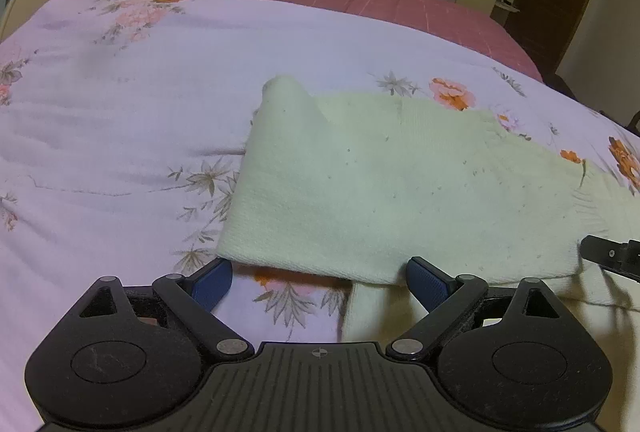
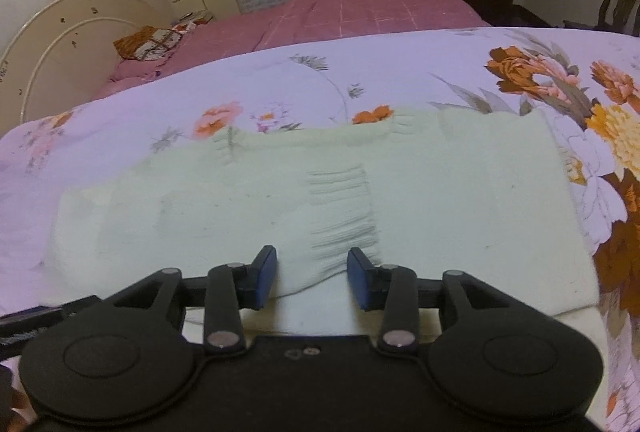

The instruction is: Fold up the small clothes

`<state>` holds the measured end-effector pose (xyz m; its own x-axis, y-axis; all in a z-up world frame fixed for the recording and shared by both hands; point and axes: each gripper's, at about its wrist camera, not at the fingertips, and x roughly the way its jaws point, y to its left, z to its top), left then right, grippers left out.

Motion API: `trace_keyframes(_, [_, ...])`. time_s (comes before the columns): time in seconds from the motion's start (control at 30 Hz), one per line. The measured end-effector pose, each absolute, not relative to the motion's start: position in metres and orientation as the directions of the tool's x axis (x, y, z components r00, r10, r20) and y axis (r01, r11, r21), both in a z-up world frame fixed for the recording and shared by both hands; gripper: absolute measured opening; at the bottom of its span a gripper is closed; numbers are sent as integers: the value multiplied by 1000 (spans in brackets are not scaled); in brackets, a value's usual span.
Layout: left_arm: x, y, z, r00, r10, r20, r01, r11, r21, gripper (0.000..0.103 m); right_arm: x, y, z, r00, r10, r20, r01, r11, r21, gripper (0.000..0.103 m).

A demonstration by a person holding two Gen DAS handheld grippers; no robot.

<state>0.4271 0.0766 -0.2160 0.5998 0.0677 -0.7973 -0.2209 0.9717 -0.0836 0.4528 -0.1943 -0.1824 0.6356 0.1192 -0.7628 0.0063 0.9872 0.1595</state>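
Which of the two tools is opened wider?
The left tool: its blue pads sit far apart at the cream knitted garment. The right tool is narrower.

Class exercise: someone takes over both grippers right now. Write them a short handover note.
Left gripper: open, at the sweater's near edge, gripping nothing.
Right gripper: open, fingers either side of a ribbed cuff.
The cream sweater lies on the floral bedspread, folded into a long band with the sleeve laid over the body.
Left to do: likely fold the band across, then flatten it.
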Motion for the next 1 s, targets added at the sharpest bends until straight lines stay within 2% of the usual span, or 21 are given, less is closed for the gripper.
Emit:
trace_keyframes(0.2, [428, 72, -216, 601, 75, -796, -219, 973, -74, 93, 460, -203, -184, 649, 94, -755, 29, 988, 149, 40])
trace_keyframes(0.3, [428, 70, -216, 603, 78, -794, -216, 974, -69, 93, 461, -201, -185, 650, 103, -753, 19, 988, 152, 36])
trace_keyframes(0.33, [428, 70, -215, 604, 77, -793, -214, 974, -68, 93, 461, -200, -185, 653, 107, -750, 10, 989, 150, 30])
trace_keyframes(0.37, [428, 70, -215, 607, 78, -791, -213, 975, -68, 93, 461, -200, -185, 655, 113, -747, 3, 988, 152, 20])
trace_keyframes(0.47, [428, 70, -214, 612, 77, -787, -211, 975, -69, 93, 460, -204, -183, 662, 132, -738, -3, 985, 173, 14])
trace_keyframes(0.63, [429, 70, -212, 620, 73, -781, -208, 975, -74, 93, 455, -207, -176, 693, 140, -707, -13, 983, 181, 11])
trace_keyframes(1.0, [437, 63, -207, 651, 53, -757, -183, 979, -89, 93, 438, -237, -152, 782, 20, -623, 27, 998, 65, 9])
